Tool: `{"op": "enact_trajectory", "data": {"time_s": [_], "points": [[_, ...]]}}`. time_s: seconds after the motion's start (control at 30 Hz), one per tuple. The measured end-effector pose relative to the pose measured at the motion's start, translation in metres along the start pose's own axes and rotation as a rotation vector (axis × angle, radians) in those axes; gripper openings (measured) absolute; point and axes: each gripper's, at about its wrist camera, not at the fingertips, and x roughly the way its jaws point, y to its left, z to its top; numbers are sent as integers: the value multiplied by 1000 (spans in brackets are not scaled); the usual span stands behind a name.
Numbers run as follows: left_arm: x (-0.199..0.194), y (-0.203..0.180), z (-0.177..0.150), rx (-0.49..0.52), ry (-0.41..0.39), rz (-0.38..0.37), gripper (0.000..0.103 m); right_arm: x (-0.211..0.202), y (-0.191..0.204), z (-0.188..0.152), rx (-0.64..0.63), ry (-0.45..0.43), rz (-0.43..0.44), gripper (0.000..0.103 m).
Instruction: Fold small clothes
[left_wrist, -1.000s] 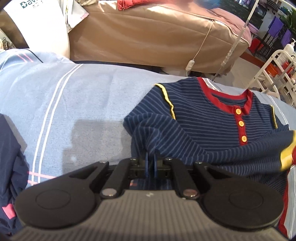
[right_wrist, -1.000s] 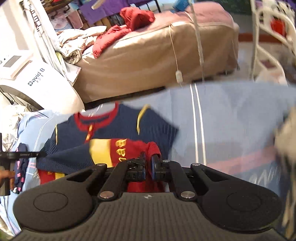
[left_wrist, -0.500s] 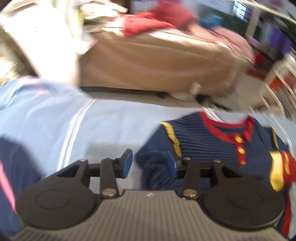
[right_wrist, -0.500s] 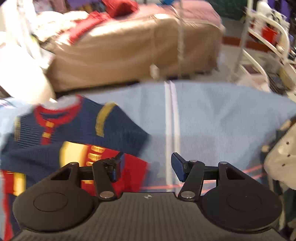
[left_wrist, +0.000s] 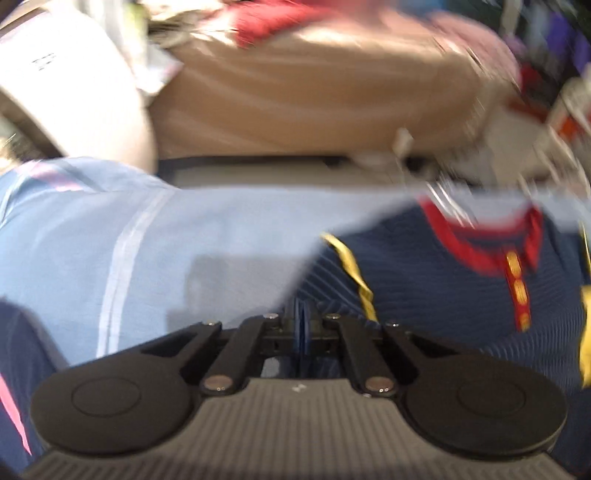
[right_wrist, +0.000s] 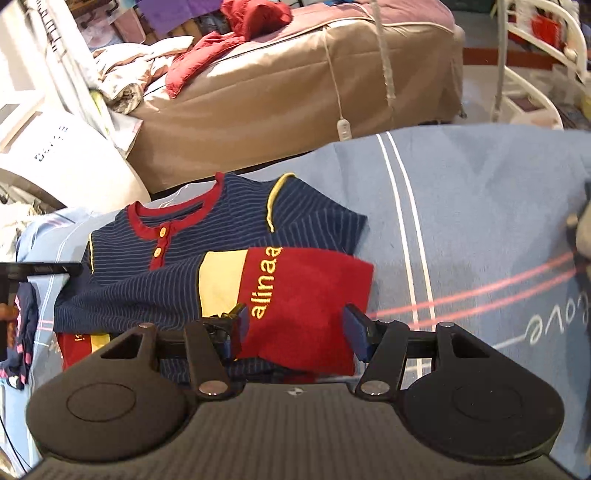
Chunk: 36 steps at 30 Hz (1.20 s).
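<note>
The striped navy shirt (right_wrist: 207, 266) lies on the blue bedsheet (right_wrist: 461, 229), hem folded up; left hand-held gripper (left_wrist: 301, 325) pressed together at its sleeve edge, presumably to fold it inward; right hand-held gripper (right_wrist: 295, 328) spread, gripping nothing.

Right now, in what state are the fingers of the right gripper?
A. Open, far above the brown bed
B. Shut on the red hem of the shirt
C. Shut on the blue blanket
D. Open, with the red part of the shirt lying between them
D: in the right wrist view the right gripper has its fingers spread wide apart, and the red panel of the striped shirt lies flat on the blue blanket between them, not pinched.
</note>
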Motion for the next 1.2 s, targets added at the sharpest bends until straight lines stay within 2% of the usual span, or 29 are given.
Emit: {"op": "enact_trajectory", "data": {"time_s": [0.07, 0.13, 0.2, 0.23, 0.27, 0.3, 0.33, 0.37, 0.43, 0.5, 0.57, 0.63, 0.73, 0.8, 0.87, 1.0, 1.07, 1.2], "points": [[3, 19, 4, -47, 6, 43, 0, -3, -2, -2, 11, -7, 0, 93], [8, 36, 7, -88, 30, 47, 0, -6, 0, -3, 2, -22, 7, 93], [3, 43, 6, -91, 9, 84, 0, -2, 5, -1, -20, -18, 28, 93], [-2, 46, 5, -97, -3, 57, 6, -1, 8, -1, -29, -20, 34, 93], [-9, 45, 2, -99, -13, 6, 19, 0, 12, 0, -38, -28, 48, 94], [-17, 42, -3, -89, -21, -11, 28, 2, 17, 0, -50, -32, 71, 94], [-26, 36, -10, -74, -29, -8, 47, 5, 22, 0, -69, -29, 93, 94], [-35, 31, -19, -58, -44, -18, 53, 10, 29, -1, -98, -22, 103, 95], [-43, 17, -39, -33, -27, -39, 53, 27, 33, -3, -115, 21, 89, 101], [-34, 10, -63, -30, 46, -44, 51, 49, 27, -9, -82, 85, 27, 100], [-29, 13, -84, -62, 86, -23, 51, 52, 26, -13, -103, 61, 19, 100], [-41, 21, -97, -103, 49, -26, 51, 45, 33, -11, -113, 67, 0, 99], [-71, 24, -117, -59, 25, -50, 57, 8, 39, -18, -129, 11, 47, 103], [-97, 27, -138, -47, 16, -118, 64, -19, 38, -33, -130, 8, 58, 103], [-116, 30, -162, -35, 62, -171, 81, -40, 35, -56, -112, 32, 70, 103], [-139, 38, -227, -67, 195, -245, 84, -77, 24, -111, -68, 118, 71, 103], [-150, 44, -254, -97, 222, -250, 84, -93, 20, -139, -34, 155, 62, 103], [-163, 39, -295, -51, 269, -301, 84, -106, 21, -183, -4, 207, 46, 103]]}}
